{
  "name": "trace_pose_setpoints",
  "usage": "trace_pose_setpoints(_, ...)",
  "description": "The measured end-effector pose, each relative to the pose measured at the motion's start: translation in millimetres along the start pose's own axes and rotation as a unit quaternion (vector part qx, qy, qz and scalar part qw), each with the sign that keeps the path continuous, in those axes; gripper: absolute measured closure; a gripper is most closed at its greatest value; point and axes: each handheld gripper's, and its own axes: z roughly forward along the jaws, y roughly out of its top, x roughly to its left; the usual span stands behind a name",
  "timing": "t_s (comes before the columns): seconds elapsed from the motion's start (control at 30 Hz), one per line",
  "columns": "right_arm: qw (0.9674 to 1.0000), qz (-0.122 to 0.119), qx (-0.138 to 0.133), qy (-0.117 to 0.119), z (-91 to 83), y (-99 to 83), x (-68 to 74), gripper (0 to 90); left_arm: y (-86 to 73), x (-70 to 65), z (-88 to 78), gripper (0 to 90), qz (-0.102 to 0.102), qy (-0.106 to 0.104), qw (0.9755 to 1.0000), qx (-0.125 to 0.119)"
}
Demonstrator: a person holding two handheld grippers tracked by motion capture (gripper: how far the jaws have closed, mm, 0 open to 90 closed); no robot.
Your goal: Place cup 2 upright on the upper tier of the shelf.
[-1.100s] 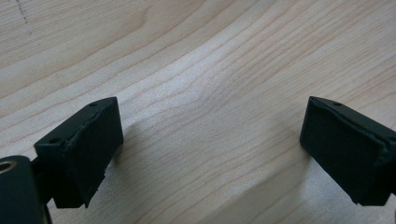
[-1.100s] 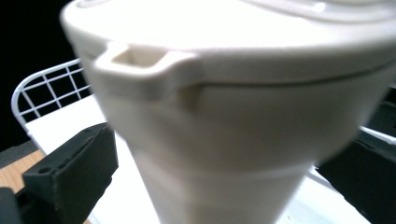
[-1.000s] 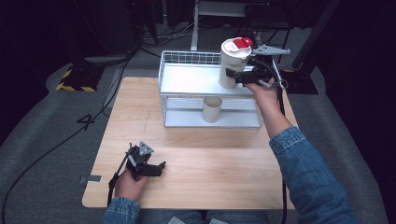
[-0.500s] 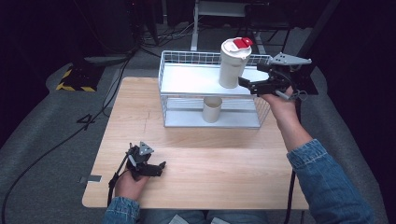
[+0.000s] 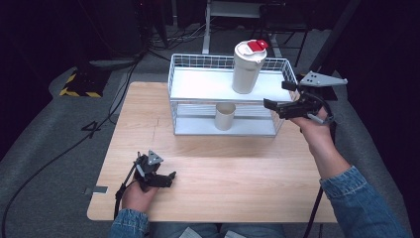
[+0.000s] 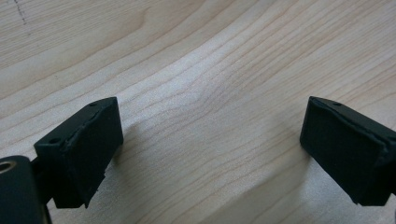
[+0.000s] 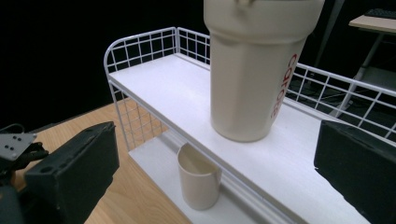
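A cream tumbler point(image 5: 246, 69) point(image 7: 254, 79) with a red lid tab stands upright on the upper shelf of a white wire rack point(image 5: 198, 84) point(image 7: 159, 88). A small beige cup point(image 5: 225, 116) point(image 7: 198, 179) stands on the lower shelf beneath it. My right gripper point(image 5: 275, 94) point(image 7: 215, 154) hovers open just right of the rack, pointing at the tumbler with a gap between them and nothing in its jaws. My left gripper point(image 5: 166, 177) point(image 6: 210, 135) rests open near the front left of the wooden table point(image 5: 223, 163) point(image 6: 210, 56), with only bare wood between its pads.
The rack stands at the table's far edge, with the wire rim around its upper shelf. Dark floor with cables surrounds the table, and a black-and-yellow striped object point(image 5: 79, 84) lies at the far left. Bare wood stretches between the rack and my left gripper.
My right gripper has drawn back to the right, away from the tumbler, which stays standing on the upper shelf. The left gripper has not moved.
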Motion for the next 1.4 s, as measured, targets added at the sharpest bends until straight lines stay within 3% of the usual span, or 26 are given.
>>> trace_pose_setpoints(0.57, 0.9997, -0.005, 0.022, 0.009, -38.5, -33.9, 11.2, 1.6, -0.2, -0.3, 0.1, 6.6, 0.0, 0.001, 1.0, -0.001)
trace_pose_setpoints(0.93, 0.9982, -0.021, 0.054, 0.01, -50.2, -58.1, 27.2, 3.2, -0.2, -0.4, 0.1, 6.5, 0.0, 0.001, 1.0, -0.001)
trace_pose_setpoints(1.03, 0.9967, -0.027, 0.076, 0.012, -52.3, -66.1, 32.5, 3.8, -0.1, -0.3, 0.1, 6.5, 0.0, 0.001, 1.0, -0.001)
trace_pose_setpoints(1.3, 0.9962, -0.031, 0.078, 0.022, -49.2, -91.6, 50.7, 5.5, 0.1, 0.1, -0.1, 6.5, 0.002, 0.0, 1.0, 0.0)
trace_pose_setpoints(1.4, 0.9962, -0.018, 0.081, 0.026, -47.8, -102.6, 55.2, 5.9, 0.1, 0.1, -0.1, 6.5, 0.002, 0.0, 1.0, 0.0)
